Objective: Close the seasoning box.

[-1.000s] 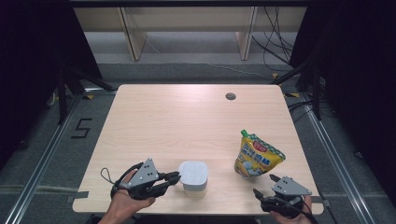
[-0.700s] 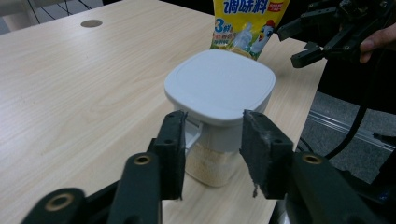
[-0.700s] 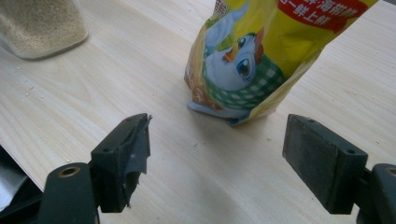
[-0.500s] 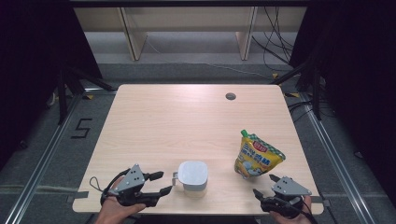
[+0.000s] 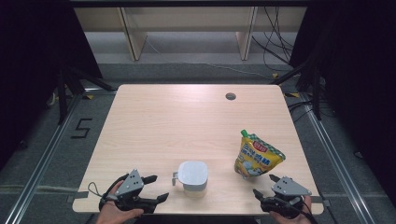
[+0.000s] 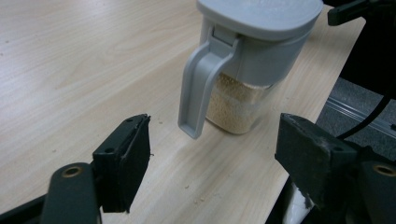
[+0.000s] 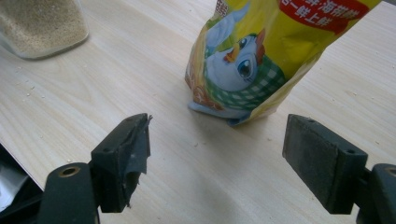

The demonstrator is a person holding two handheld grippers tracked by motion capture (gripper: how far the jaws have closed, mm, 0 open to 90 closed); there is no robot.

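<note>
A clear container with a grey lid and a grey handle stands near the table's front edge, partly filled with beige grains. My left gripper lies just left of it, low over the table. Its jaws have just been opening and now stand wide apart with nothing between them; in the left gripper view the handle is a little ahead of them. A yellow pouch stands upright at the right. My right gripper is open just in front of the pouch, not touching it.
A few loose grains lie on the wooden table by the container. A round hole sits at the far right of the tabletop. Both grippers are close to the table's front edge.
My left gripper has drawn back from the container's handle toward the near edge and sunk lower, and its jaws have spread wide. The right gripper, container and pouch have kept still.
</note>
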